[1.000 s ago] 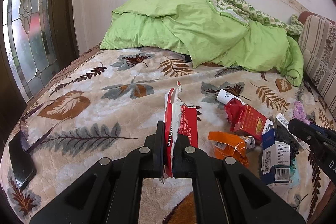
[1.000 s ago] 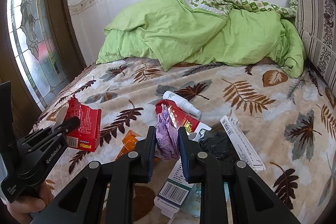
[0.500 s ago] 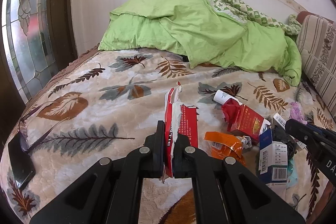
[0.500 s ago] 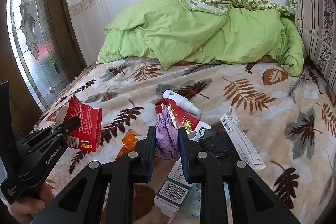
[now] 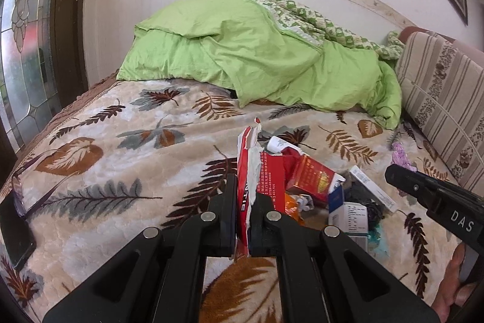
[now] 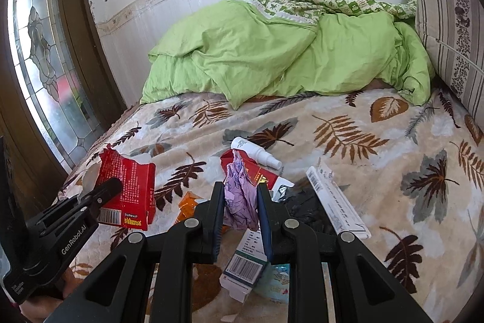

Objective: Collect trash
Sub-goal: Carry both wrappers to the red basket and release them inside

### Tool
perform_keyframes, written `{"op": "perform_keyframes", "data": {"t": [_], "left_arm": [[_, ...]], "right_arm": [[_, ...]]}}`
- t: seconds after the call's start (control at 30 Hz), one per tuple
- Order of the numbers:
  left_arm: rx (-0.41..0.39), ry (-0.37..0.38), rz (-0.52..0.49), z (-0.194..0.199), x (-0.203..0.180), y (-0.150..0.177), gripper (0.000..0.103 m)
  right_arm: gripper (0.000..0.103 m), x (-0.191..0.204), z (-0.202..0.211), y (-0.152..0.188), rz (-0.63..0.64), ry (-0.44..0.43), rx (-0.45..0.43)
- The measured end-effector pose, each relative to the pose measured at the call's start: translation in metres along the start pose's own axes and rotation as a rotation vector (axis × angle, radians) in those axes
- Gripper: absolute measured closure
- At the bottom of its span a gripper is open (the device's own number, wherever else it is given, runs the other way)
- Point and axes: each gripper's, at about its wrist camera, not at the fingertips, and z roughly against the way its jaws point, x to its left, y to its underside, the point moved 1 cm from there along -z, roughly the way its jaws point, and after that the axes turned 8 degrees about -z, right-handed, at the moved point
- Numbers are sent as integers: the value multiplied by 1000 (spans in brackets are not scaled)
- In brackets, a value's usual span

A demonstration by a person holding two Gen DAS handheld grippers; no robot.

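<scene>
Tongs fill the foreground of both views. Left tongs [image 5: 243,212] pinch a torn red carton [image 5: 254,180], held upright above the bed [image 5: 127,159]. Right tongs [image 6: 240,209] pinch a crumpled purple wrapper [image 6: 239,196], lifted just over the trash pile.

Beneath and just beyond the right tongs lie a white box with a barcode [image 6: 246,259], an orange wrapper [image 6: 189,203], a black bag [image 6: 305,209], and a long white box [image 6: 335,199] beside it. A little farther sit a red packet [image 6: 260,173] and a white bottle [image 6: 255,152], touching each other.

The bed has a beige blanket printed with brown and grey leaves. A black phone [image 5: 15,227] rests near its left edge. At the far end, a green duvet [image 6: 272,62] is heaped against the white wall, with a striped pillow [image 6: 450,32] to the right.
</scene>
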Motion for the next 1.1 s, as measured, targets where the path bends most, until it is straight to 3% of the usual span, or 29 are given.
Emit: {"op": "perform_keyframes", "data": {"t": [0.2, 0.33, 0.47, 0.6, 0.83, 1.03, 1.07, 1.1], "left_arm": [[-22, 118, -92, 32, -46, 9, 99], [-24, 264, -178, 60, -98, 17, 99], [-23, 437, -276, 91, -159, 27, 99], [17, 624, -345, 117, -220, 34, 99], [107, 901, -483, 162, -334, 49, 99], [228, 995, -586, 164, -414, 71, 99], [247, 999, -599, 163, -422, 75, 96], [265, 986, -610, 161, -429, 78, 82]], "right_arm": [[81, -36, 56, 14, -133, -11, -9], [81, -72, 111, 34, -230, -26, 9], [81, -121, 186, 54, -268, 67, -30], [81, -175, 255, 84, -394, 160, -62], [81, -260, 340, 134, -612, 334, -119], [80, -299, 377, 161, -713, 409, -153], [80, -303, 380, 165, -725, 417, -152], [76, -306, 382, 167, -735, 418, -154]]}}
